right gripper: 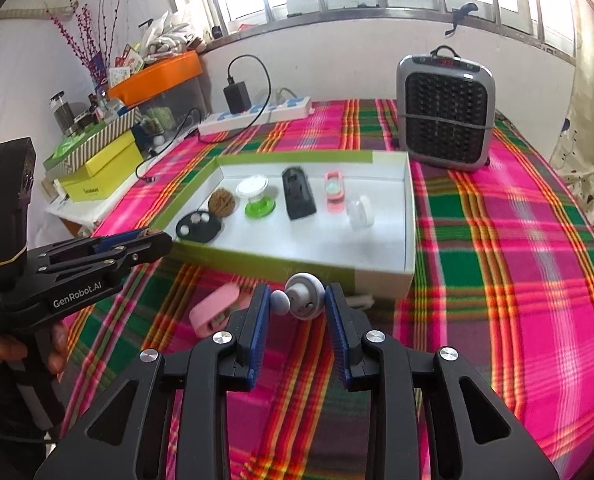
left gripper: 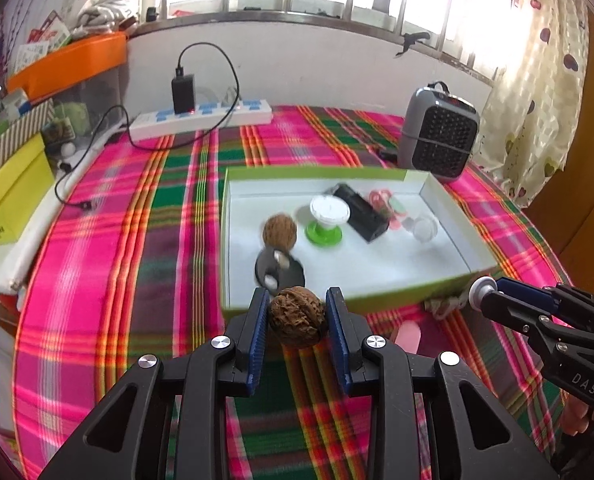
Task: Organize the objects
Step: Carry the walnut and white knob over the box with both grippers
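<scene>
My left gripper (left gripper: 297,314) is shut on a brown walnut (left gripper: 296,317), held above the plaid cloth just before the near wall of the green box (left gripper: 397,288). My right gripper (right gripper: 297,306) is shut on a small grey knob-shaped object (right gripper: 303,296), near the box's front wall (right gripper: 281,262). Inside the box lie a second walnut (left gripper: 280,232), a black disc with white balls (left gripper: 279,270), a white-and-green spool (left gripper: 327,216), a black block (left gripper: 363,212), a pink item (left gripper: 389,204) and a clear cap (left gripper: 425,228).
A pink object (right gripper: 214,309) lies on the cloth left of my right gripper. A grey heater (right gripper: 445,114) stands behind the box on the right. A power strip with charger (left gripper: 201,116) lies at the back. Yellow and striped boxes (left gripper: 9,176) are stacked at the left.
</scene>
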`<act>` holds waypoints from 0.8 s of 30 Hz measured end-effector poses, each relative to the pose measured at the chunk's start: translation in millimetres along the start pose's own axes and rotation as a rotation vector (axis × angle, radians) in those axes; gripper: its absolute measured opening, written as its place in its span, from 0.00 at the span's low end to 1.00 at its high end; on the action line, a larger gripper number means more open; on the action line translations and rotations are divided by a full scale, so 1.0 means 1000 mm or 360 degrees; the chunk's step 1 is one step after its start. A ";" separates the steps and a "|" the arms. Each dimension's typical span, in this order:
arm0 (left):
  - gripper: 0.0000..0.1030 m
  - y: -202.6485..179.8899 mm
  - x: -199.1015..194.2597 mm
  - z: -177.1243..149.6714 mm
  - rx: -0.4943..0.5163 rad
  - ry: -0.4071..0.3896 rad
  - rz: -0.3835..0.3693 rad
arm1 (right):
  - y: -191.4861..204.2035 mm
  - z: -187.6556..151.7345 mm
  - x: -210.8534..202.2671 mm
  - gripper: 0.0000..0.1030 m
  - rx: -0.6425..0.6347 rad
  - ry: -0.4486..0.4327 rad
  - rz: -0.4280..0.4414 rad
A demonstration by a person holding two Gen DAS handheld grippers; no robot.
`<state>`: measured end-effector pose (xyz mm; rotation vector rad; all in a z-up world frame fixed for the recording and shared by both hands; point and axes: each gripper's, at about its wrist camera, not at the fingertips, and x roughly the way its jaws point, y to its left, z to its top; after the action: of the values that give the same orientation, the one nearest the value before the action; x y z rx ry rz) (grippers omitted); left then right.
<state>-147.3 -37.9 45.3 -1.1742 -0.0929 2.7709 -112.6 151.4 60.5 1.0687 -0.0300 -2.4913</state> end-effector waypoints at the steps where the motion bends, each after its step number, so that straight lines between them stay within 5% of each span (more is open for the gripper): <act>1: 0.26 -0.001 0.001 0.003 0.0004 -0.0003 -0.0001 | 0.000 0.003 0.000 0.29 -0.0002 -0.0004 0.0000; 24: 0.26 0.011 0.064 0.070 0.0039 0.0032 -0.0004 | -0.042 0.080 0.058 0.29 0.0001 0.0019 -0.0110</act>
<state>-242.5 -39.7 47.2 -1.1951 -0.0578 2.7491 -219.3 155.6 69.0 1.1029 0.0095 -2.5459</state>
